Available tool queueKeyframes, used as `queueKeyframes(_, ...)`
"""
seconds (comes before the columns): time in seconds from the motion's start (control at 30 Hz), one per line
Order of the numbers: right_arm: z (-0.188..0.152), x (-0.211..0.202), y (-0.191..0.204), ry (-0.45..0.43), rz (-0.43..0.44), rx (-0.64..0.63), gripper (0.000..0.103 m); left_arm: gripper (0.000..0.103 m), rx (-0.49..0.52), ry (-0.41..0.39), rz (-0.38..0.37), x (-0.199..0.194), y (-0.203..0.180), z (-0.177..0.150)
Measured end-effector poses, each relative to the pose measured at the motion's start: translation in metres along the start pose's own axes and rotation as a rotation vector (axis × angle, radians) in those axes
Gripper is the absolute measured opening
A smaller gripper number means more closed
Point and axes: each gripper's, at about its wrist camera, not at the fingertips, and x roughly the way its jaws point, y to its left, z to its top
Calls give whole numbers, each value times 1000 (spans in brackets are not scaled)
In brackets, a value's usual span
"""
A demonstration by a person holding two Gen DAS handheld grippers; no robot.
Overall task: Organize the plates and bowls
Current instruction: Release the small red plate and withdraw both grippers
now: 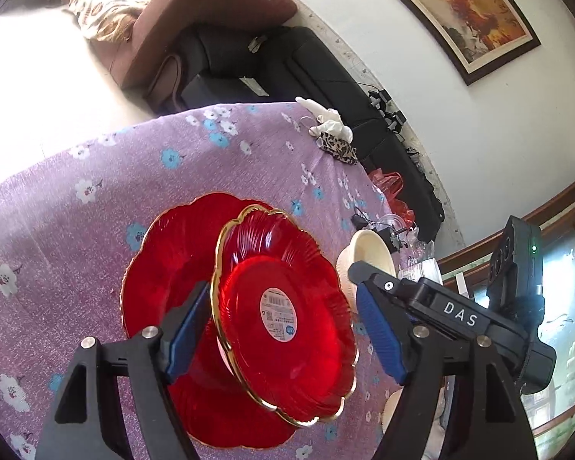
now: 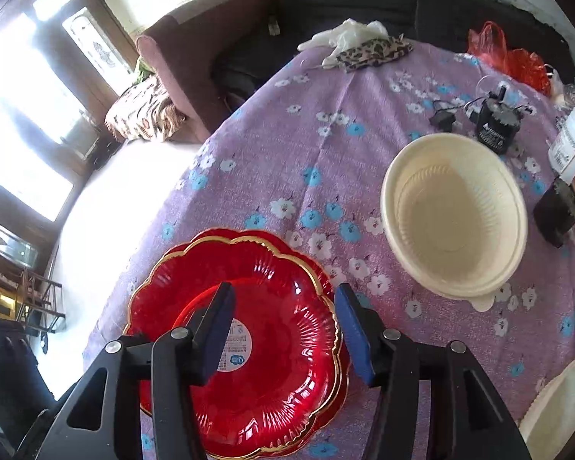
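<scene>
Two red glass plates with gold scalloped rims sit on the purple flowered tablecloth (image 2: 326, 122). The upper plate (image 1: 287, 314) (image 2: 264, 345), with a round white label, rests on the lower plate (image 1: 161, 268) (image 2: 161, 268); in the left wrist view it leans tilted. My left gripper (image 1: 283, 299) is open, and the upper plate shows between its fingers with no pad pressing it. My right gripper (image 2: 283, 291) is open astride the plate's right rim, one finger over the plate and one outside. Its black body (image 1: 460, 318) shows at the right. A cream bowl (image 2: 456, 214) (image 1: 368, 253) stands to the right.
A black adapter (image 2: 494, 126) with cables, a white jar (image 2: 571, 145) and a dark block (image 2: 559, 211) lie beyond the bowl. More cream ware (image 2: 559, 414) sits at the bottom right. A leopard-print cloth (image 2: 372, 51) and red bag (image 2: 517, 61) lie at the far edge. The table drops off left.
</scene>
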Motion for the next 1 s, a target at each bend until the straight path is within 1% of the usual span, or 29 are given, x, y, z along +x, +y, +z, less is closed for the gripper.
queueKeyframes(0.13,-8,-22,-4,-66,-4,-1,58,76,19,-47,6,-21,-1,0)
queueKeyframes(0.27,-26,-53,-14,-149,-4,2,59,77,25,-100,11,-43,0,-2)
queueKeyframes(0.33,-41,-68,-19,-194,-15,-7,63,77,32,-120,13,-54,-1,-5)
queueKeyframes(0.4,-58,-85,-24,-258,-59,-27,64,78,50,-146,29,-63,-3,-9)
queueKeyframes(0.47,-78,-101,-32,-327,-100,-59,70,78,87,-189,60,-74,-8,-16)
queueKeyframes(0.5,-88,-109,-38,-360,-118,-60,77,78,106,-211,77,-79,-12,-18)
queueKeyframes(0.53,-97,-117,-46,-384,-130,-49,82,78,131,-244,95,-85,-17,-22)
queueKeyframes(0.57,-107,-124,-57,-394,-135,-29,83,79,165,-287,114,-92,-25,-28)
queueKeyframes(0.6,-117,-130,-68,-395,-127,-2,83,85,197,-325,132,-99,-31,-33)
queueKeyframes(0.63,-127,-136,-80,-398,-117,29,83,89,241,-384,161,-108,-42,-41)
queueKeyframes(0.67,-138,-144,-95,-408,-115,66,83,97,275,-433,177,-116,-51,-49)
queueKeyframes(0.7,-150,-154,-112,-425,-124,107,83,102,296,-465,181,-122,-56,-56)
queueKeyframes(0.73,-159,-161,-123,-437,-135,130,83,103,332,-512,178,-130,-66,-66)
queueKeyframes(0.77,-170,-170,-138,-452,-157,160,83,103,356,-539,169,-134,-73,-73)
queueKeyframes(0.8,-182,-180,-154,-467,-185,195,83,103,383,-551,156,-137,-79,-79)
queueKeyframes(0.87,-203,-196,-183,-477,-218,265,82,103,429,-533,133,-136,-94,-91)
queueKeyframes(0.9,-215,-204,-198,-480,-224,306,82,103,445,-513,123,-133,-100,-96)
queueKeyframes(0.93,-229,-214,-216,-488,-227,353,82,103,470,-476,102,-127,-107,-103)
queueKeyframes(1.0,-248,-224,-239,-492,-235,412,82,103,511,-421,93,-114,-119,-115)
